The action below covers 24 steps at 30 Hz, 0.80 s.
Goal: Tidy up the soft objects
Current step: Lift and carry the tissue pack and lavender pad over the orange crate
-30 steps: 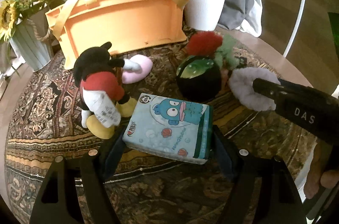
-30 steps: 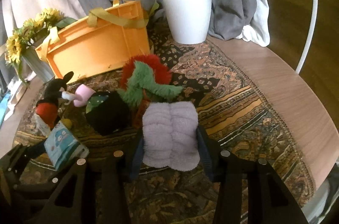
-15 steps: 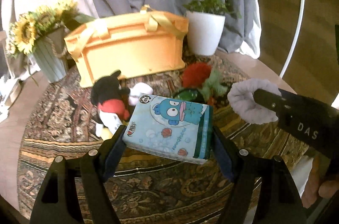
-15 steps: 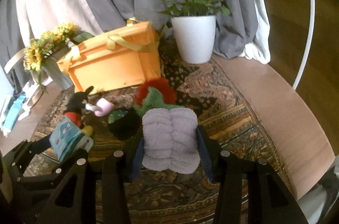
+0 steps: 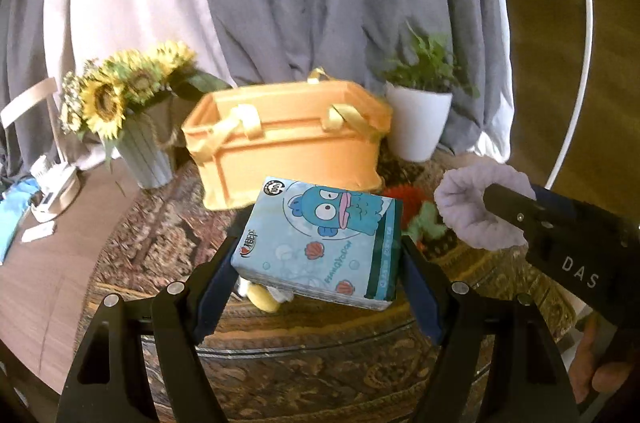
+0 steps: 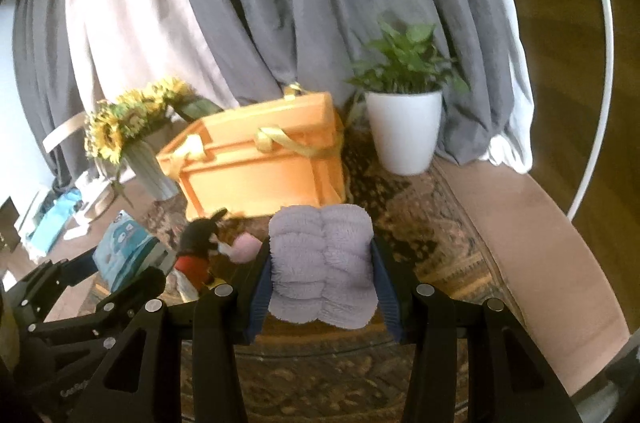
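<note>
My left gripper (image 5: 320,255) is shut on a light blue tissue pack (image 5: 320,239) with a cartoon fish, held well above the patterned table. My right gripper (image 6: 322,271) is shut on a fluffy lilac cloth (image 6: 322,263), also raised; the cloth shows in the left wrist view (image 5: 476,211) too. An orange basket (image 5: 288,151) with yellow handles stands behind, open at the top. A Mickey plush (image 6: 198,243), a pink soft toy (image 6: 244,249) and a red and green plush (image 5: 416,215) lie on the table below.
A white pot with a green plant (image 6: 404,131) stands right of the basket. A grey vase of sunflowers (image 5: 132,119) stands left of it. Grey curtains hang behind. The round table's wooden edge (image 6: 540,263) runs along the right.
Both grippers have risen from the table with their loads, so the basket and toys now sit lower and farther in view. Neither grip has changed.
</note>
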{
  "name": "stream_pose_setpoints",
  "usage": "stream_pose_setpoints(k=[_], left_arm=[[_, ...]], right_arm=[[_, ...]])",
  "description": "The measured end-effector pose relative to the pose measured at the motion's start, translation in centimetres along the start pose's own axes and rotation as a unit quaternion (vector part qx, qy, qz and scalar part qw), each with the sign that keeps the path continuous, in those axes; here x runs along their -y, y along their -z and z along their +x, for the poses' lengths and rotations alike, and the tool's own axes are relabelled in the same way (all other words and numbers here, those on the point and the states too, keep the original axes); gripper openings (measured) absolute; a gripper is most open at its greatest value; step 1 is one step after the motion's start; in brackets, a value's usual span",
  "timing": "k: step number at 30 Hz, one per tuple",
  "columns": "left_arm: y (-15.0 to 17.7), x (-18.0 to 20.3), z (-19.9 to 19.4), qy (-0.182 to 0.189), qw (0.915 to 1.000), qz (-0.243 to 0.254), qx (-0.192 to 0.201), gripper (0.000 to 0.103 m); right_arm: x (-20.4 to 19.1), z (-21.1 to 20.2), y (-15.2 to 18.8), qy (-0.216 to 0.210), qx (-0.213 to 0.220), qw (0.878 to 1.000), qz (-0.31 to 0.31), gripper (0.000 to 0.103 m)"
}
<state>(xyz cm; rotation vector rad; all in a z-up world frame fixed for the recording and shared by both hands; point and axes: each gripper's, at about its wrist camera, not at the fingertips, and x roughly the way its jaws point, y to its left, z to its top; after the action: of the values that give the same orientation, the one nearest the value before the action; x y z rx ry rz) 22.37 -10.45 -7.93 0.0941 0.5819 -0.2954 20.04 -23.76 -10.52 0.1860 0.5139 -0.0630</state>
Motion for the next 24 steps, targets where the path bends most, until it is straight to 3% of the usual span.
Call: stream_pose_setpoints(k=[24], left_arm=[[-8.6, -7.5, -0.2, -0.005, 0.9959, 0.012, 0.09, 0.077]], right_arm=[[-8.2, 0.7, -8.6, 0.008, 0.106, 0.994, -0.023, 0.047]])
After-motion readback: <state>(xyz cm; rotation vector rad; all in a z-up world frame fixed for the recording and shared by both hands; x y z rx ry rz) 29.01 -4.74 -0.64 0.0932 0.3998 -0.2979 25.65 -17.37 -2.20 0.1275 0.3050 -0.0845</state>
